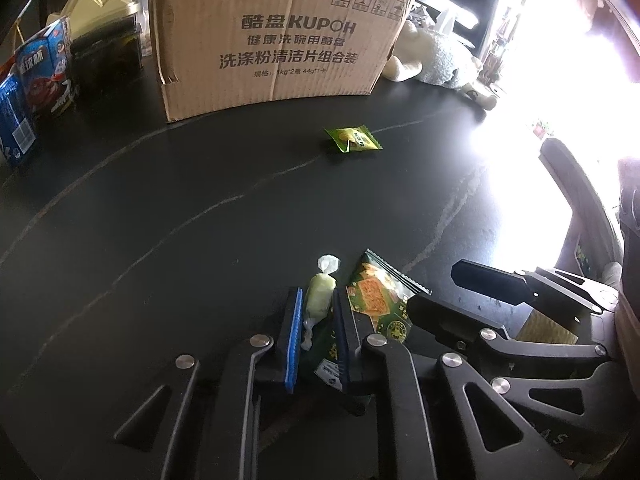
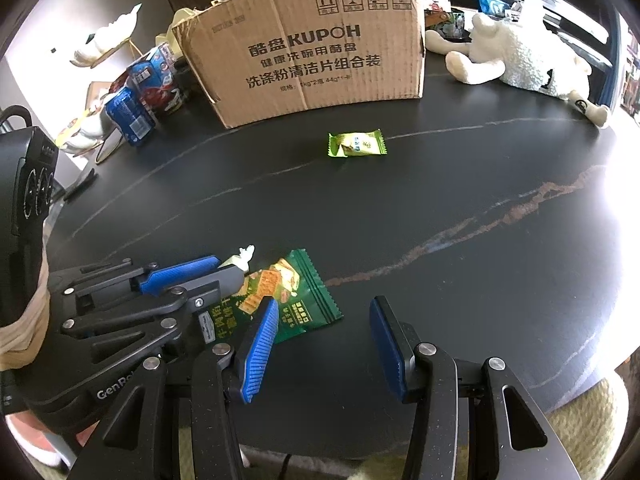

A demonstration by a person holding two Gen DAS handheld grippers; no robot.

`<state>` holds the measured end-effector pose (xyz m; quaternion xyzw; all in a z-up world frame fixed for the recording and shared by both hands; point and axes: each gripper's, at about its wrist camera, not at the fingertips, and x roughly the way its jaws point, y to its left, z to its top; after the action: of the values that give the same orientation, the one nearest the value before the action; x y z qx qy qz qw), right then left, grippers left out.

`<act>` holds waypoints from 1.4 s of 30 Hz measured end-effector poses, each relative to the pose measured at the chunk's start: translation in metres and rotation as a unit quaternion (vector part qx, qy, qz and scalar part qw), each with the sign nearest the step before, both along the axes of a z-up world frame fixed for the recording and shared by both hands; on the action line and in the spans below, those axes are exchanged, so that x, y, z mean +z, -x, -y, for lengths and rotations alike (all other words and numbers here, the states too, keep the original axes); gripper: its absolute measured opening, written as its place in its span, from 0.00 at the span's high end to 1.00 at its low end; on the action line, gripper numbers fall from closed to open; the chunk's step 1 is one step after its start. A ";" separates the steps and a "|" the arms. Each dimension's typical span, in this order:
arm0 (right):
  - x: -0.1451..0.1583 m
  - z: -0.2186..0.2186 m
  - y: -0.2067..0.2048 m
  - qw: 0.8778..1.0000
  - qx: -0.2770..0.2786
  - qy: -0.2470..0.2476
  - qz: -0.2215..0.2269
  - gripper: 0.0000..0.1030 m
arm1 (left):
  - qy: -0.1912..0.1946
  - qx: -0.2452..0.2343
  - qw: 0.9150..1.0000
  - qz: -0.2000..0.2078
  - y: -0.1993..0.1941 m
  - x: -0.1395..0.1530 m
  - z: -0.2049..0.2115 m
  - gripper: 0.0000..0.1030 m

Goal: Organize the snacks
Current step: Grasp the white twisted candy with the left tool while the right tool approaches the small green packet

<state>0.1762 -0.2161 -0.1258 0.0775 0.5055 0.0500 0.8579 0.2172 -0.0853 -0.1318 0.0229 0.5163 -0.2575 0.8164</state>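
A pale twist-wrapped candy [image 1: 319, 295] is clamped between the fingers of the left gripper [image 1: 316, 320], low over the dark table [image 1: 160, 220]. Just beside it, a green cracker packet [image 2: 288, 292] is touched by one finger of the spread, empty right gripper [image 2: 324, 344].

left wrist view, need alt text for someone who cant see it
The left gripper is closed on a pale green candy on a black table, beside a dark green cracker packet. Farther back lie a light green packet and a cardboard box. The open right gripper reaches in from the right.
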 end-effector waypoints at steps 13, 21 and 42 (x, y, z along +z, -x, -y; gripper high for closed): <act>0.004 0.005 -0.024 1.000 0.010 0.001 0.008 0.53 | 0.004 0.016 1.000 0.012 -0.016 0.015 0.003 0.88; 0.014 0.016 -0.051 0.999 0.020 0.017 0.019 0.53 | 0.007 0.021 0.999 0.041 -0.036 0.035 0.014 0.88; -0.002 0.016 -0.133 0.999 0.025 0.041 0.001 0.41 | 0.011 0.059 0.997 0.045 -0.088 0.032 0.009 0.88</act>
<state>0.3093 -0.2320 -0.1281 0.0296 0.5080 0.0510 0.8593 0.3054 -0.0941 -0.1003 -0.0046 0.4769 -0.2131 0.8527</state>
